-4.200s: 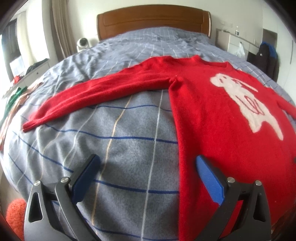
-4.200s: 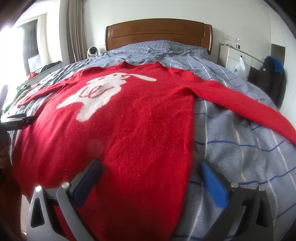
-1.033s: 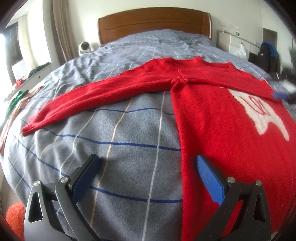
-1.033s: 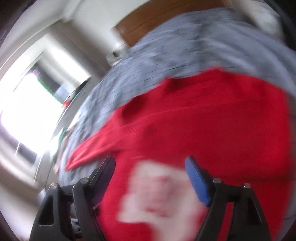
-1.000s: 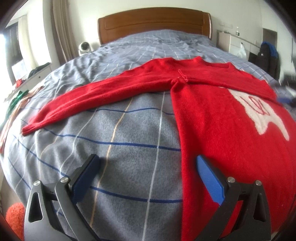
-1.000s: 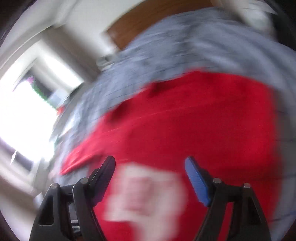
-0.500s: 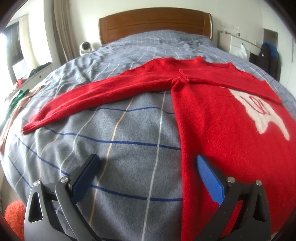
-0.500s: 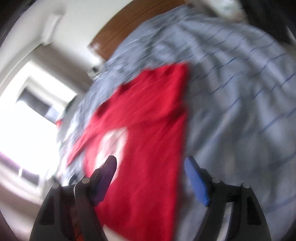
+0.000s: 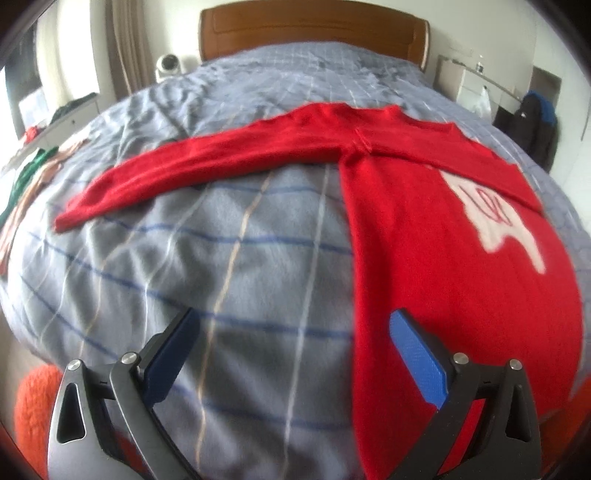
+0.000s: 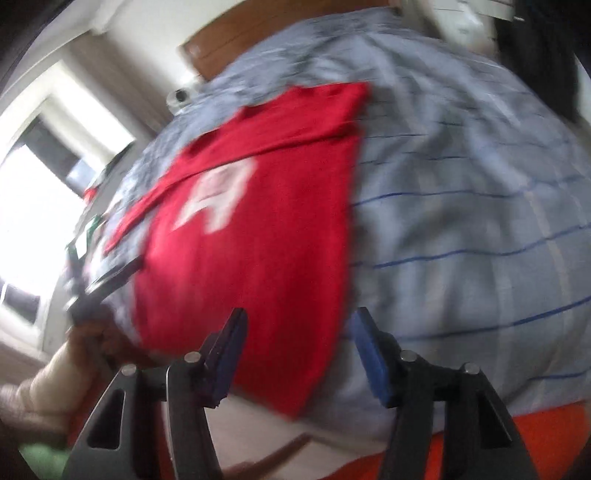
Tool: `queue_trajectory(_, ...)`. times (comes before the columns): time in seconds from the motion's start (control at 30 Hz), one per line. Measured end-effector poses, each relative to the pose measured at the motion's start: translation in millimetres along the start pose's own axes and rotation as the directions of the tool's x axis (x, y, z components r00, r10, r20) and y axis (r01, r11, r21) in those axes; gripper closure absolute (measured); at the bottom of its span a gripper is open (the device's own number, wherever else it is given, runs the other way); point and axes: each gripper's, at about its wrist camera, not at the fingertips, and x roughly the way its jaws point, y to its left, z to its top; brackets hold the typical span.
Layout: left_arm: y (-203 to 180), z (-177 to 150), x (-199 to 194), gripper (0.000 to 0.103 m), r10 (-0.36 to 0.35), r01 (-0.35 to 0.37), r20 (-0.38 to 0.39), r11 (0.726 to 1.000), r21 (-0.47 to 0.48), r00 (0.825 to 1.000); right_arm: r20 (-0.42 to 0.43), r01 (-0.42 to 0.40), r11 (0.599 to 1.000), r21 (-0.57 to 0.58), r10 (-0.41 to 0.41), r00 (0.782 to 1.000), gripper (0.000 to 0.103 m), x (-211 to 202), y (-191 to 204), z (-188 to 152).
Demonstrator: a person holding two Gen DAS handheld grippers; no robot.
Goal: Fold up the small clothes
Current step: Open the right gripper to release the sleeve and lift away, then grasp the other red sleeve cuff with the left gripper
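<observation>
A red sweater (image 9: 436, 236) with a white animal figure lies flat on the bed. Its right sleeve (image 9: 443, 147) is folded across the chest. Its left sleeve (image 9: 192, 166) stretches out to the left. My left gripper (image 9: 291, 343) is open and empty above the blanket by the sweater's left edge. In the blurred right wrist view the sweater (image 10: 266, 229) lies ahead. My right gripper (image 10: 299, 350) is open and empty above the sweater's lower right hem near the bed's foot. The left gripper (image 10: 88, 284) and the hand holding it show at the left.
The bed (image 9: 229, 266) has a grey checked blanket and a wooden headboard (image 9: 310, 29). A white nightstand (image 9: 469, 85) and a dark bag (image 9: 532, 129) stand at the right. Clothes (image 9: 26, 173) lie at the bed's left edge. Something orange (image 9: 33, 406) sits below the bed's foot.
The right sleeve has been folded across the chest. My right gripper has swung back from the sweater's top to its lower hem. My left gripper has barely moved.
</observation>
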Motion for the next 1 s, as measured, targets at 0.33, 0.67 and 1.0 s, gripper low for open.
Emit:
queue_trajectory(0.33, -16, -24, -4, 0.000, 0.060, -0.051, -0.077, 0.992, 0.114, 0.995, 0.020, 0.130, 0.950, -0.283, -0.129, 0.991, 0.042, 58, 73, -7)
queue_trajectory(0.67, 14, -8, -3, 0.001, 0.025, -0.026, -0.070, 1.000, -0.009, 0.997, 0.067, 0.180, 0.975, -0.130, -0.172, 0.983, 0.042, 33, 30, -23)
queue_trajectory(1.0, 144, 72, 2, 0.001, 0.034, -0.047, -0.059, 0.967, -0.249, 0.998, 0.085, 0.168, 0.971, -0.171, -0.155, 0.984, 0.042, 34, 37, -25)
